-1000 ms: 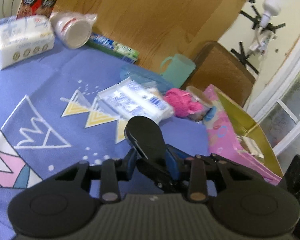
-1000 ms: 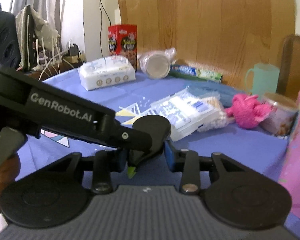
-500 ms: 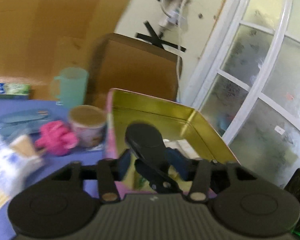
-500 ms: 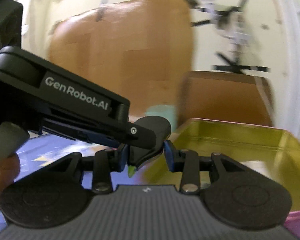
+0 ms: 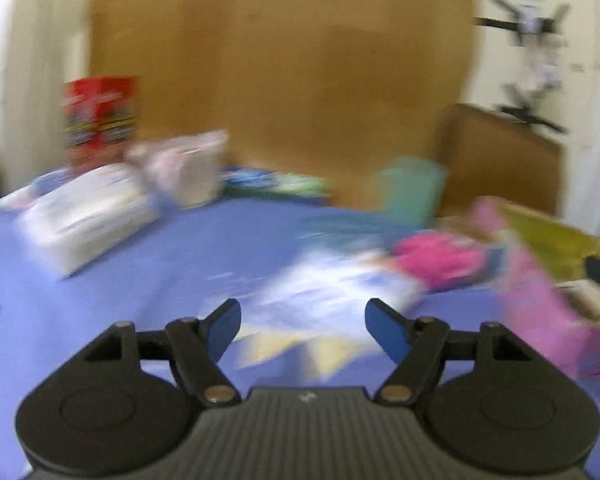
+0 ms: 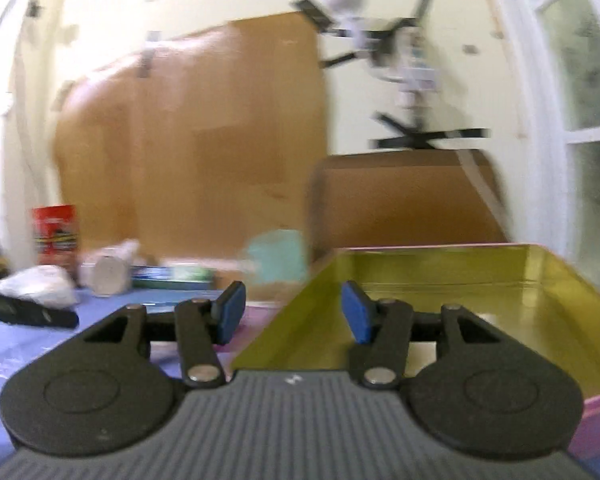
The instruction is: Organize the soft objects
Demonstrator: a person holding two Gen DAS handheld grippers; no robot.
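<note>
Both views are motion-blurred. My left gripper (image 5: pixel 303 328) is open and empty above the blue tablecloth (image 5: pixel 140 280). Ahead of it lie a clear plastic pack (image 5: pixel 332 296) and a pink fluffy object (image 5: pixel 436 260). A white soft pack (image 5: pixel 84 216) lies at the left. My right gripper (image 6: pixel 292 312) is open and empty over the near left corner of the pink box with a gold inside (image 6: pixel 520 304). That box also shows at the right of the left wrist view (image 5: pixel 540 276).
A red carton (image 5: pixel 100 120), a wrapped stack of cups (image 5: pixel 188 168), a green-blue box (image 5: pixel 276 184) and a teal mug (image 5: pixel 412 188) stand along the far table edge. A brown chair back (image 6: pixel 404 196) and wooden panel (image 6: pixel 188 140) rise behind. A window (image 6: pixel 580 120) is at the right.
Both grippers held a black object together and have opened; it is gone from both views. The left view swung from the box back to the table.
</note>
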